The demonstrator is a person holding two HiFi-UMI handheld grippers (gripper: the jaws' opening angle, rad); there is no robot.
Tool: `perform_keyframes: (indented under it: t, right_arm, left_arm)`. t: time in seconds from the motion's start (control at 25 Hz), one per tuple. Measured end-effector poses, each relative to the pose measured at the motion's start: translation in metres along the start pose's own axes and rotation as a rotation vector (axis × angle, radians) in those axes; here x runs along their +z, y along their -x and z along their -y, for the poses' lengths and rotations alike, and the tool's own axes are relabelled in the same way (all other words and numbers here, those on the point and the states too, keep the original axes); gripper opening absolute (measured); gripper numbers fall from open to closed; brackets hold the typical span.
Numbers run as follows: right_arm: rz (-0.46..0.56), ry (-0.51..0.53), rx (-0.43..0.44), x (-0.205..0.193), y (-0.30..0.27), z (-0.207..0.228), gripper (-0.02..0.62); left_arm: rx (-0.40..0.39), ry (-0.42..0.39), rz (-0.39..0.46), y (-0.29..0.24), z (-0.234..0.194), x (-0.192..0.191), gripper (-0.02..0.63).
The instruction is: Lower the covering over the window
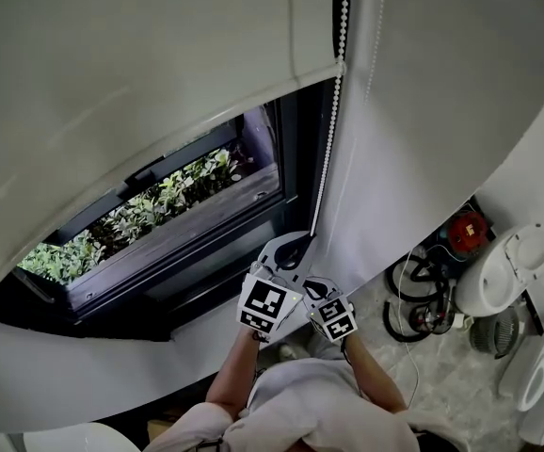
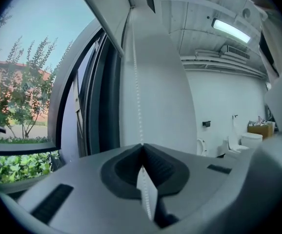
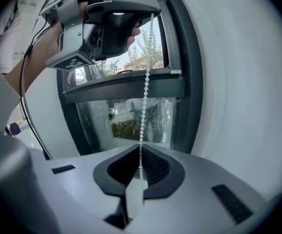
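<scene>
Blind fabric, white, covers the upper part of the window in the head view. Its bottom edge runs across the glass, and a broad strip of pane lies uncovered beneath it, with green plants showing outside. The blind's lower right corner sits well above both grippers and up to their left. To the right of the window stands a white surface - whether wall or second blind I cannot tell - and the dark frame lies between the two. Low at the right the floor is crowded, with a toilet and coiled cables near the person's right arm. The left gripper is just beside the frame's lower right corner, and the right gripper is close below it, the two nearly touching. Both are clamped on the bead chain - each gripper view shows its own jaws pressed together with the beads running into the seam between them. The chain drops from the top of the head view along the frame's right edge, hanging taut and clear of the glass, and in the right gripper view it stretches straight between the two grips.
</scene>
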State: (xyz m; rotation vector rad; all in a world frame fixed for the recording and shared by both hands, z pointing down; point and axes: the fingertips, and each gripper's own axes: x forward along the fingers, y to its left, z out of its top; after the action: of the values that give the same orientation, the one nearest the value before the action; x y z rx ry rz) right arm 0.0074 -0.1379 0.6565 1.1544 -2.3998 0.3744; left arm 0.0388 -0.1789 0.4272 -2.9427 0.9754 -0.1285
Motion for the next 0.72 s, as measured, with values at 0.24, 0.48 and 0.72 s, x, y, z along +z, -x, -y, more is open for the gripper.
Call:
perform_keyframes:
  t: [0.24,0.48,0.72]
  right_arm:
    - [-0.067,-0.020,0.002,-0.036,-0.010,0.001,0.009]
    - [-0.120,-0.031,0.008,-0.059,-0.011,0.001,0.011]
    - [-0.169,-0.022,-0.001,-0.079,-0.016,0.002,0.011]
  left_arm:
    - [-0.007,0.024,-0.047,-0.001,0.003,-0.036,0.014]
    - [0.000,0.040,-0.082,0.000,0.006,-0.062,0.014]
    - [-0.005,0.069,-0.093,0.002,0.011,-0.081,0.014]
